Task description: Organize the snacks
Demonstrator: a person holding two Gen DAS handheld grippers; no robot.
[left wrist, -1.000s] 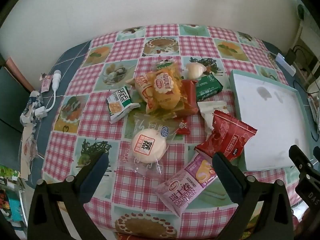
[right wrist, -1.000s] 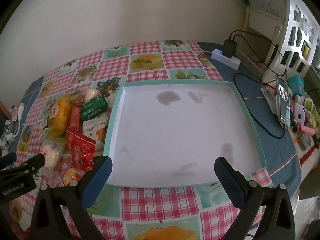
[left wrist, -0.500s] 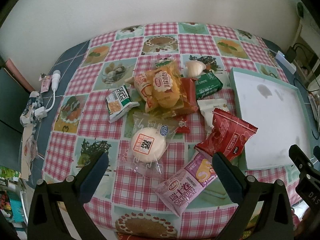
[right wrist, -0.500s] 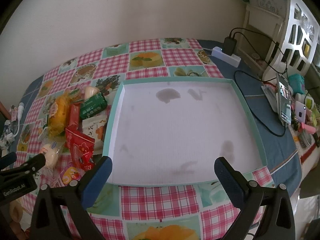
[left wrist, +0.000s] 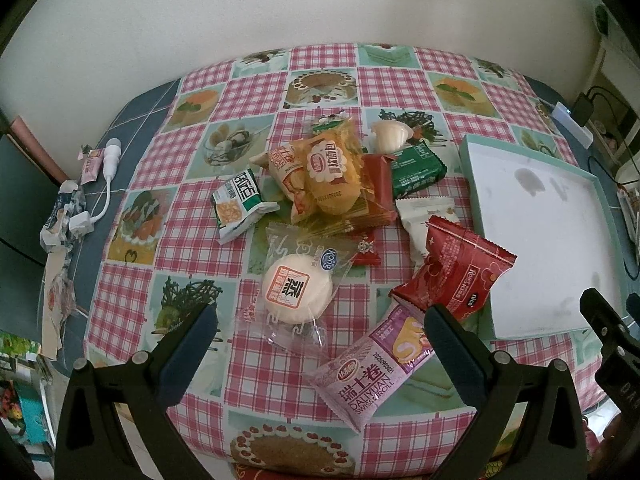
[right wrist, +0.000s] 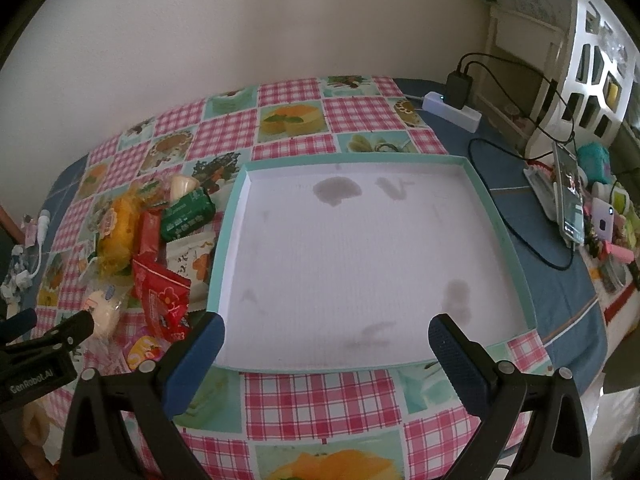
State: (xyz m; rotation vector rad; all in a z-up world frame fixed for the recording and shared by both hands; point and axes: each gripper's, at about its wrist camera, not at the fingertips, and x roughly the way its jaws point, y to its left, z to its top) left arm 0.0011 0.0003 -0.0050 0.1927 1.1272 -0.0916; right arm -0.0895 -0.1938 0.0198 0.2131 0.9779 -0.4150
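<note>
A pile of wrapped snacks lies on the checked tablecloth: a round white cake in clear wrap (left wrist: 298, 288), a pink Swiss-roll pack (left wrist: 370, 372), a red packet (left wrist: 456, 272), a yellow cake pack (left wrist: 332, 172), a green bar (left wrist: 416, 168) and a green-white packet (left wrist: 240, 204). My left gripper (left wrist: 320, 344) is open and empty, hovering just in front of the white cake and pink pack. A shallow teal-rimmed white tray (right wrist: 516, 260) sits to the right, empty. My right gripper (right wrist: 326, 348) is open and empty over the tray's near edge.
A white power strip with a black charger (right wrist: 452, 98) and cables lie on the blue cloth behind the tray. A phone on a stand (right wrist: 568, 196) and small clutter sit at the far right. A white cable and wrappers (left wrist: 100, 184) lie at the table's left edge.
Both views have shifted slightly, as if both grippers have pulled back or risen a little. Nothing on the table has moved.
</note>
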